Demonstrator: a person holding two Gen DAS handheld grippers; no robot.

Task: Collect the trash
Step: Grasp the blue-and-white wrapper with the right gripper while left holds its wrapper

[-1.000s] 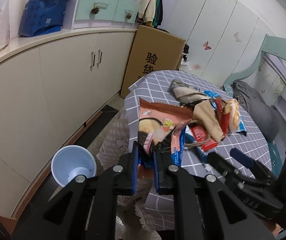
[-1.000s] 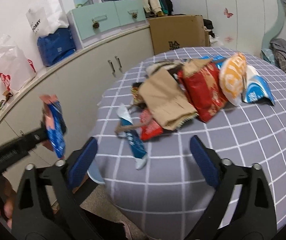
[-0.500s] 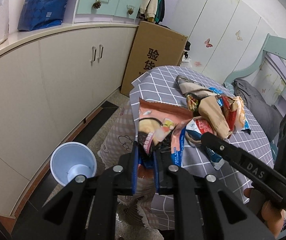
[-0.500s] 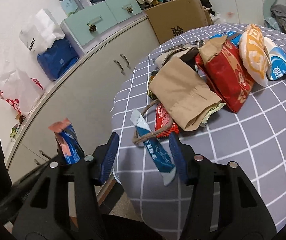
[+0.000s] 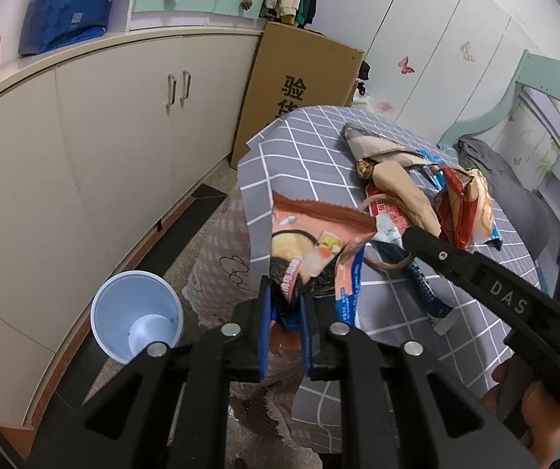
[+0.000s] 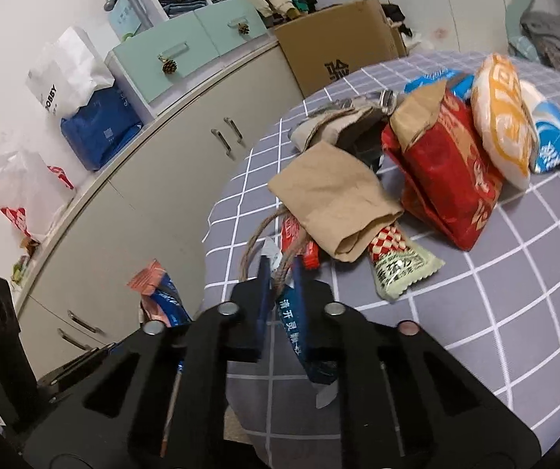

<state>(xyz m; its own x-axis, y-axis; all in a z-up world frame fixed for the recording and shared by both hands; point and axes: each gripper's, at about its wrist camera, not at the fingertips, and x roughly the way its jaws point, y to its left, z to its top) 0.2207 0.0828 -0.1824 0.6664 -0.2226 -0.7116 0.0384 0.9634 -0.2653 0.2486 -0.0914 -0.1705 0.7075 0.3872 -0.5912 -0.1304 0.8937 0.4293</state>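
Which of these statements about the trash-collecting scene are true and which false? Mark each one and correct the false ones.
1. The left gripper is shut on a pink and orange snack wrapper. True.
2. The blue bin stands on the table. False: it stands on the floor beside the checked tablecloth.
3. The right gripper has its fingers closed on a long blue sachet. True.
4. The red snack bag lies on the floor. False: it lies on the table among the other trash.
5. The cardboard box stands beyond the table, by the cabinets. True.
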